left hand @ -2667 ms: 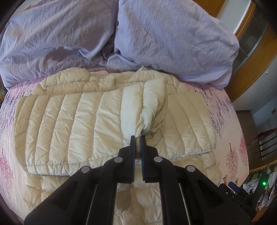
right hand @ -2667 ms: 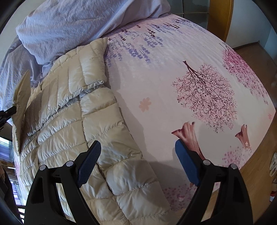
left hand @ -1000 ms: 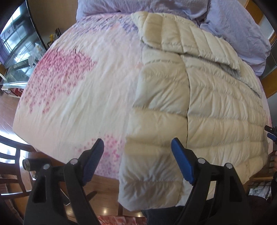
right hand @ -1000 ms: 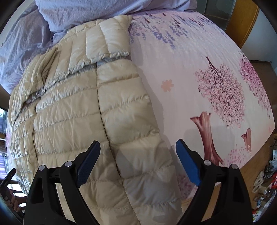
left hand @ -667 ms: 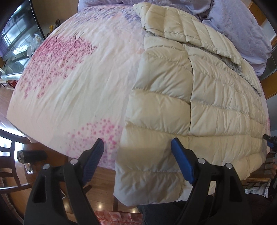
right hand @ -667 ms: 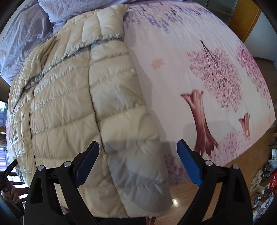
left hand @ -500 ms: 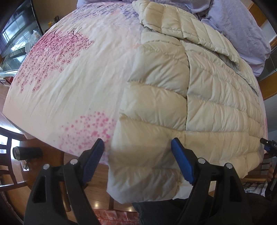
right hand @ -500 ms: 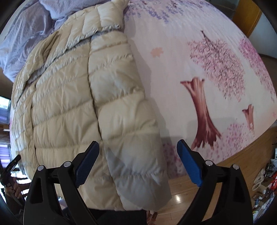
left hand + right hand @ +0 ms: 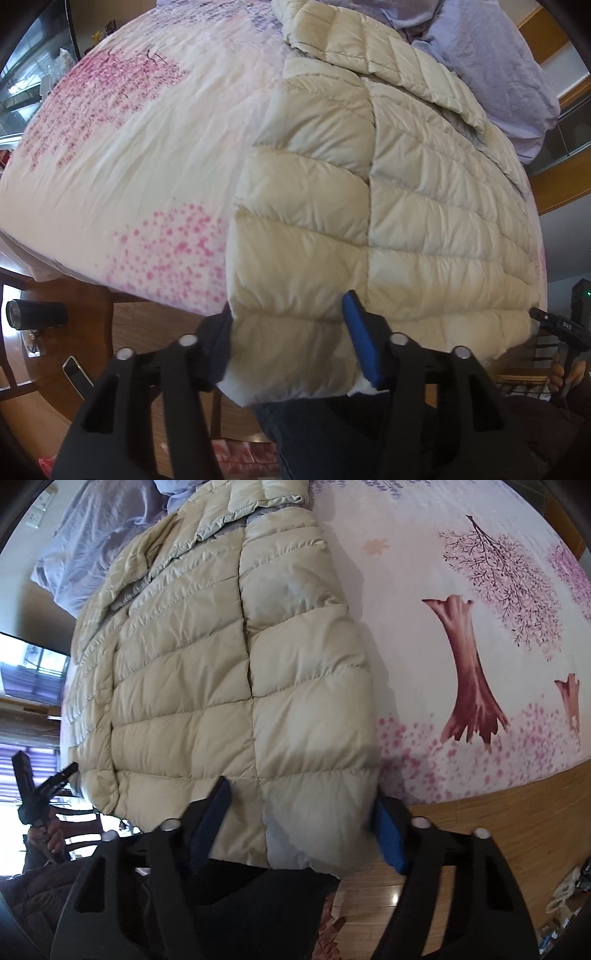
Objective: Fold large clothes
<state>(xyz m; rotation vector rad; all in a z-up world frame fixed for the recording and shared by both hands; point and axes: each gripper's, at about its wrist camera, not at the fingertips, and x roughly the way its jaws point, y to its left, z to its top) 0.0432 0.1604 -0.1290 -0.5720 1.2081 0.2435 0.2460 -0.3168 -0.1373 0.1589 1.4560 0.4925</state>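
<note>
Since earlier: both grippers dropped to jacket [image 9: 424, 206] hem. Left gripper [image 9: 295, 339], right gripper [image 9: 299, 823]: jaws just closing, pinching hem corners. Risk: slick puffy fabric slips free.

Cream quilted jacket [image 9: 424, 206] on white bedsheet [image 9: 129, 147] with pink blossom-tree print; lilac duvet [image 9: 491, 62].

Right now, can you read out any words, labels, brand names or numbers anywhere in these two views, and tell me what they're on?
No legible text in either view.
Cream puffer jacket: no label or brand showing.
Bedsheet: printed pink trees and blossoms only, no lettering.
Phone on the wooden floor: nothing readable on it.
Clutter at floor edge: too small and blurred to read.
</note>
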